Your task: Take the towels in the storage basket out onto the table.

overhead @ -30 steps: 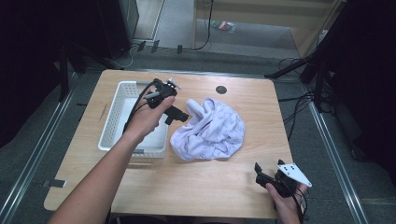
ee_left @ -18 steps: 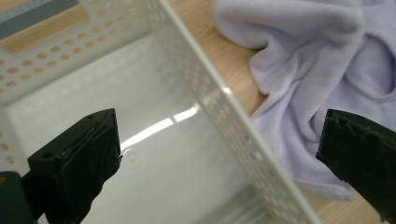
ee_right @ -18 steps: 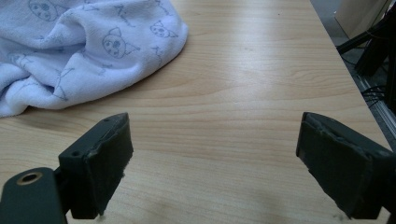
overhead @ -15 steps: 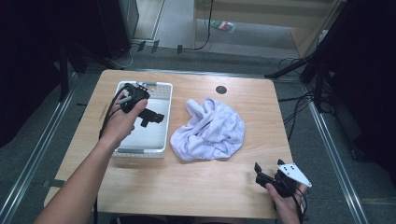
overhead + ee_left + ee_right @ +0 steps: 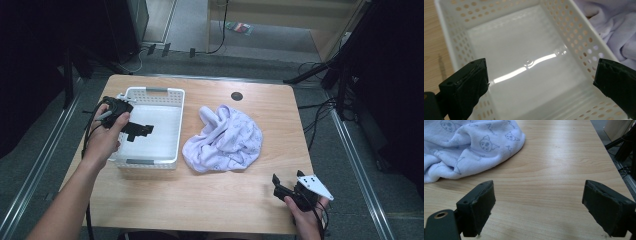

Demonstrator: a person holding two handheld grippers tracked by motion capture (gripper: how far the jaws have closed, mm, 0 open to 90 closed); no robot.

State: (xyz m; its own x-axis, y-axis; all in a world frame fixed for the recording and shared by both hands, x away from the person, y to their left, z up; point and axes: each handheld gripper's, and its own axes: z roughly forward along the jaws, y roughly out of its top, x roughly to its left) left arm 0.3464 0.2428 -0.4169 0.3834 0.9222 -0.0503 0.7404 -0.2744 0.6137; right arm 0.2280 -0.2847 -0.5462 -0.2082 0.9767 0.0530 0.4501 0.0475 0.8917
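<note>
High view: left gripper [image 5: 139,131] fingers spread, empty, above basket [image 5: 155,90]; towel [image 5: 225,140] at its 3 o'clock; right gripper [image 5: 280,187] spread, idle on worktop [image 5: 210,200]; reach across, pinch a raised fold

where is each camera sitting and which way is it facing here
High view: above the person's side, facing forward and down on the table; both forearms, left gripper, right gripper show.
Left gripper view: rides the left gripper, faces into the white basket; its open fingers show.
Right gripper view: low over the tabletop, open fingers show.
All three share the crumpled towel.
</note>
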